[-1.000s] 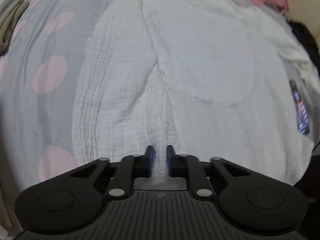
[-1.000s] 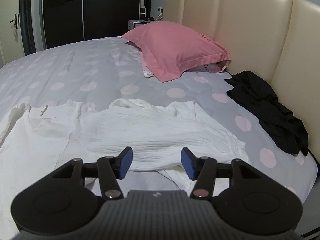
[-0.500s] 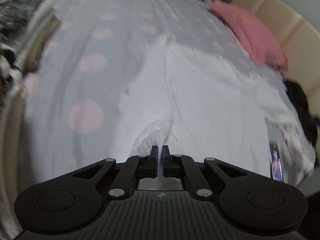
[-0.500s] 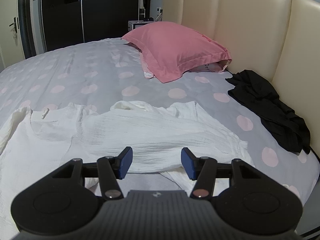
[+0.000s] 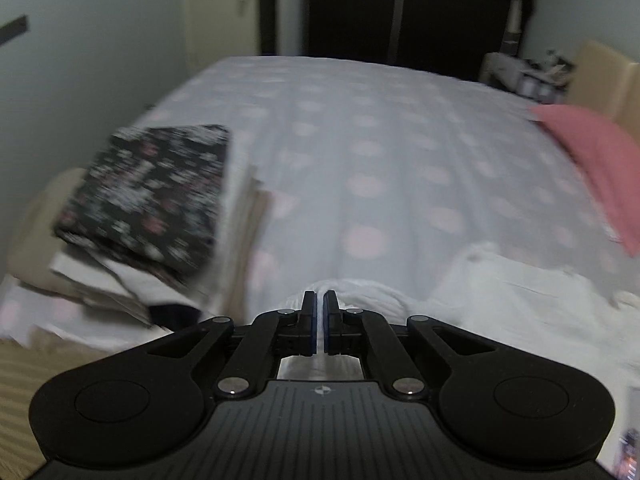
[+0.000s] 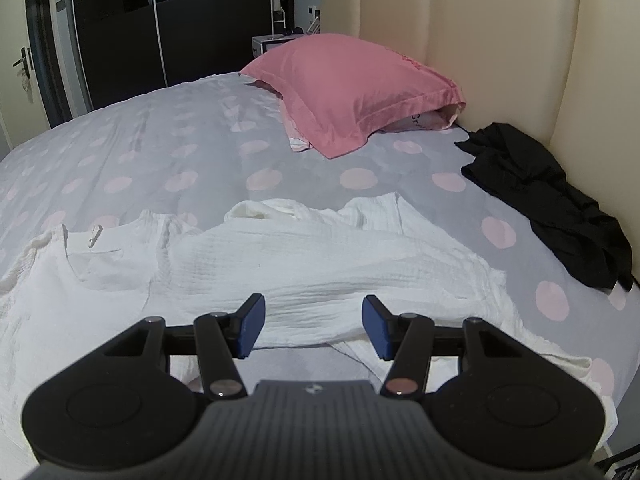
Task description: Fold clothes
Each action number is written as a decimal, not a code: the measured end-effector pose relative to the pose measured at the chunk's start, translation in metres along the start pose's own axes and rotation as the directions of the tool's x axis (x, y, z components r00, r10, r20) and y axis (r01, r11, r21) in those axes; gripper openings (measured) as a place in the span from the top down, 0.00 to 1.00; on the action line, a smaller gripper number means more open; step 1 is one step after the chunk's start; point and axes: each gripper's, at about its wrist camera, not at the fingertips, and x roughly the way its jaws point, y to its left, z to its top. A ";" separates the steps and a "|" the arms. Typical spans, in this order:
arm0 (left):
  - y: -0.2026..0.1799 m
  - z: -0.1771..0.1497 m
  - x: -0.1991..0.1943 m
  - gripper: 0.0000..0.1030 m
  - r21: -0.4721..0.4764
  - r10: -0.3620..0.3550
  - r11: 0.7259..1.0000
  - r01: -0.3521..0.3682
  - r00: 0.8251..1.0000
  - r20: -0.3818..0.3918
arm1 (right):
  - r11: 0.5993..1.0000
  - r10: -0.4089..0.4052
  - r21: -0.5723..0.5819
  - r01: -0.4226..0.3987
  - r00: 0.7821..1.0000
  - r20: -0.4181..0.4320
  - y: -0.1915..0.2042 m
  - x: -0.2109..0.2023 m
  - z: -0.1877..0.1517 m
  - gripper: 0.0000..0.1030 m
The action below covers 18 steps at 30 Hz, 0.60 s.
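White garment spread crosswise on bed, neckline toward far side, left gripper pinching its edge, right gripper agape, empty.

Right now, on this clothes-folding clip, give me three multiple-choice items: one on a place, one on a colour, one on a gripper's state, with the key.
1. Where does the black garment lie?
A. On the pink pillow
B. On the bed beside the headboard
C. On the folded stack

2. What colour is the garment spread on the bed before the right gripper?
A. White
B. Blue
C. Striped green

3. How do the left gripper's jaws stand?
A. Wide apart over bare sheet
B. Shut on white cloth
C. Shut on the pillow

Key:
1 B, it is crumpled on the dotted sheet against the cream headboard.
2 A, the crinkled white garment lies across the sheet.
3 B, the blue pads meet with a fold of white fabric rising between them.
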 end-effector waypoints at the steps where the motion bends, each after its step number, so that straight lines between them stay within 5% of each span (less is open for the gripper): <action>1: 0.004 0.005 0.008 0.99 0.005 0.036 0.999 -0.036 0.999 -0.003 | 1.000 -0.001 0.002 0.001 1.000 -0.003 0.000 0.001 0.000 0.44; 5: 0.018 0.014 0.045 0.99 0.044 0.166 0.986 -0.163 0.984 -0.057 | 1.000 0.001 0.017 -0.001 1.000 -0.021 -0.003 0.007 0.002 0.44; 10: 0.022 -0.005 0.090 0.99 0.084 0.193 0.980 -0.182 0.969 -0.151 | 0.999 0.024 0.048 -0.021 0.998 -0.065 -0.003 0.020 0.005 0.44; 14: 0.017 -0.023 0.093 0.99 0.074 0.114 0.992 -0.103 0.980 -0.164 | 0.995 0.070 0.078 -0.062 0.992 -0.105 0.000 0.031 0.008 0.44; 18: -0.008 -0.046 0.077 0.99 0.161 -0.002 0.986 0.031 0.984 -0.180 | 0.990 0.117 0.098 -0.104 0.985 -0.129 0.005 0.035 0.009 0.43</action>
